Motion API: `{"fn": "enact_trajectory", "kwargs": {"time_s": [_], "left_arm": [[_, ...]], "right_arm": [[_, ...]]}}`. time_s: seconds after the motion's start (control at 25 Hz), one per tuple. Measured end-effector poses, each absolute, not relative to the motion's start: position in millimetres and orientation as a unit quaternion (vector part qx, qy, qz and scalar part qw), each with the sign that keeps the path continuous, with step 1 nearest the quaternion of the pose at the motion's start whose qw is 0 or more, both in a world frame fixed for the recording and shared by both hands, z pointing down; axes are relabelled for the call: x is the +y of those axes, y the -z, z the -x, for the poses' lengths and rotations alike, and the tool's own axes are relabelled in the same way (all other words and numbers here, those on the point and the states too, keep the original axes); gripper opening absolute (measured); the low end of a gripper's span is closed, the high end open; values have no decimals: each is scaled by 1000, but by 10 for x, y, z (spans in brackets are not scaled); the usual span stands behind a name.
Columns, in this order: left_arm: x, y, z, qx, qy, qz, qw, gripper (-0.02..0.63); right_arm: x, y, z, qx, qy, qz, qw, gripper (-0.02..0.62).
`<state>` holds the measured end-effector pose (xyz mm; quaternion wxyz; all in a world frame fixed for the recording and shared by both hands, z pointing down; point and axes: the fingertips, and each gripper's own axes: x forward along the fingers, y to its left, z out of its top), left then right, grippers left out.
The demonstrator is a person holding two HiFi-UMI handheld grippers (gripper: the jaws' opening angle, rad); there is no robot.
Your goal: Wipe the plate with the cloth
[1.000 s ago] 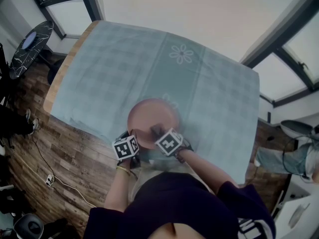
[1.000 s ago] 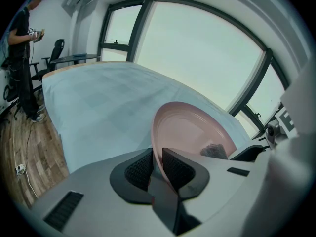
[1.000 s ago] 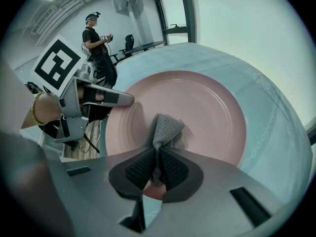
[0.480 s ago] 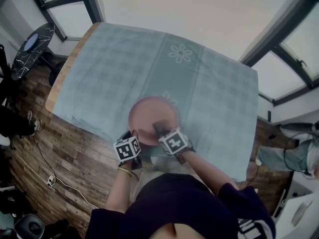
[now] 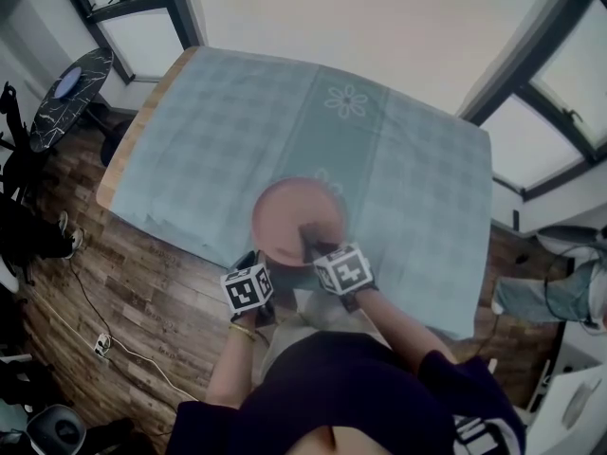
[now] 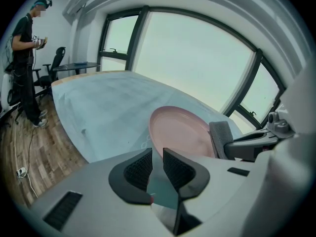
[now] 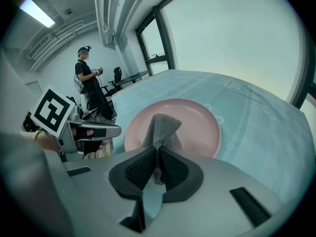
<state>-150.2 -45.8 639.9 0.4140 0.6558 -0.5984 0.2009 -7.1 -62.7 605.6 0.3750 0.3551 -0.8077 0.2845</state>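
Cloth (image 7: 162, 125) sits pinched tight in the right gripper (image 7: 158, 156) over the plate (image 7: 197, 127). Only its own view shows the left gripper (image 6: 157, 156) barely parted and empty.

plate (image 5: 285, 214) on tbl (image 5: 218, 131), cloth (image 5: 309, 238) over plate

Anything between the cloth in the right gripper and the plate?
Nothing visible. The right gripper is shut on the grey cloth, which extends over the bare pink plate; the left gripper sits off to the side.
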Motion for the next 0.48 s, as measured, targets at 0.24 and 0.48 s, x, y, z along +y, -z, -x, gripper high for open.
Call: {"fn": "enact_trajectory", "kwargs": {"time_s": [0.24, 0.48], "left_arm": [[-296, -6172, 1471, -594, -184, -670, 405, 74], [-191, -5931, 1370, -588, -165, -693, 384, 35]], "right_arm": [[-473, -5886, 96, -816, -289, -363, 346, 32], [-322, -5785, 67, -825, -279, -374, 320, 32]]}}
